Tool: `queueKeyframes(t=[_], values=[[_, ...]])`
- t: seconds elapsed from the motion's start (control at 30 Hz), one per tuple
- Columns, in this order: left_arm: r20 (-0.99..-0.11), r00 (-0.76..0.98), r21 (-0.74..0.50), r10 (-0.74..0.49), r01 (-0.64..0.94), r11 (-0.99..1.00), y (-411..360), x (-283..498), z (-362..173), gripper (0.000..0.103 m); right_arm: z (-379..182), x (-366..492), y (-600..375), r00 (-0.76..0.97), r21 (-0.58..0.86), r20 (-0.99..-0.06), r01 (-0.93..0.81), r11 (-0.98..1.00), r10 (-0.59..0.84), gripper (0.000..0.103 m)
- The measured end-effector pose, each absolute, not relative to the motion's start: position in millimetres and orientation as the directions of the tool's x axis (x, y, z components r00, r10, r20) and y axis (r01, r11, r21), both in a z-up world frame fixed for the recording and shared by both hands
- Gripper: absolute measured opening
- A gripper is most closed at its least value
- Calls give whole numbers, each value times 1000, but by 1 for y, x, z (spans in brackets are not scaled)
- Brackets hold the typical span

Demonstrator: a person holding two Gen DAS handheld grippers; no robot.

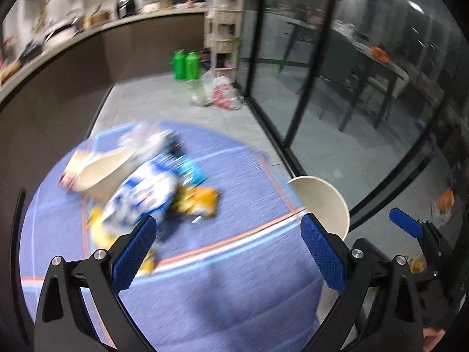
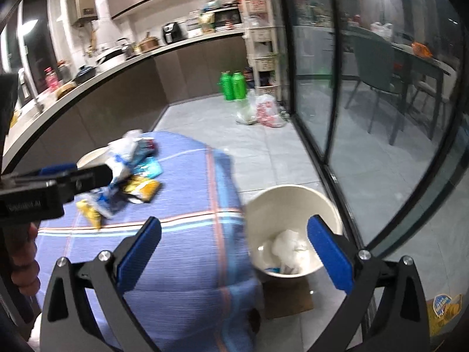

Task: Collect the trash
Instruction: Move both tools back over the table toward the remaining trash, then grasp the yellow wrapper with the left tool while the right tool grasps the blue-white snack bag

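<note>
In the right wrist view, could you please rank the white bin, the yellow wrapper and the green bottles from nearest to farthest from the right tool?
From the right tool:
1. White bin, on the floor just right of the table.
2. Yellow wrapper, on the blue tablecloth to the left.
3. Green bottles, far back on the floor beside the shelf rack.

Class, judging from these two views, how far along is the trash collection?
Begun: crumpled white paper already lies in the bin. In hand: nothing; the left gripper and right gripper are both open. Left: the wrappers piled on the blue cloth.
</note>
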State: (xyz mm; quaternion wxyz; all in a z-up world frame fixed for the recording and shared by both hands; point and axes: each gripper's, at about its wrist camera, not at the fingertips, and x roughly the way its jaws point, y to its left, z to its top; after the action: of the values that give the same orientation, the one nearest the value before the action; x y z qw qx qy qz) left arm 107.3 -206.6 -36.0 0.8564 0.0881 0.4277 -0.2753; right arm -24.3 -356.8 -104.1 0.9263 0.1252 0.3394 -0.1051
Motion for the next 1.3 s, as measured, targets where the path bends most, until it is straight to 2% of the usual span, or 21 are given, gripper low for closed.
queueKeyframes(t=[0.2, 0.4, 0.63, 0.7, 0.93, 1.07, 1.2, 1.3], values=[[-789, 547, -27, -280, 425, 905, -114, 116, -40, 95, -98, -1, -298, 769, 126, -639, 124, 984, -16, 100], [-792, 551, -59, -264, 361, 931, -56, 130, -42, 94, -103, 48, -247, 728, 103, -685, 48, 994, 36, 100], [-796, 531, -110, -291, 345, 932, -28, 144, -50, 85, -123, 105, -225, 692, 212, -712, 53, 976, 117, 97], [-800, 522, -121, -295, 343, 932, -23, 150, -54, 85, -128, 117, -221, 688, 226, -715, 61, 972, 123, 94], [-814, 509, -127, -282, 318, 940, -13, 162, -69, 85, -140, 155, -223, 680, 319, -719, 138, 938, 145, 94], [-818, 500, -131, -284, 318, 939, -10, 166, -76, 81, -142, 170, -215, 672, 297, -732, 165, 940, 113, 93], [-821, 477, -178, -314, 309, 934, -8, 172, -79, 80, -150, 184, -205, 649, 235, -760, 219, 947, 39, 93], [-821, 457, -212, -343, 313, 926, -9, 174, -80, 80, -157, 190, -204, 640, 245, -767, 236, 940, 40, 93]])
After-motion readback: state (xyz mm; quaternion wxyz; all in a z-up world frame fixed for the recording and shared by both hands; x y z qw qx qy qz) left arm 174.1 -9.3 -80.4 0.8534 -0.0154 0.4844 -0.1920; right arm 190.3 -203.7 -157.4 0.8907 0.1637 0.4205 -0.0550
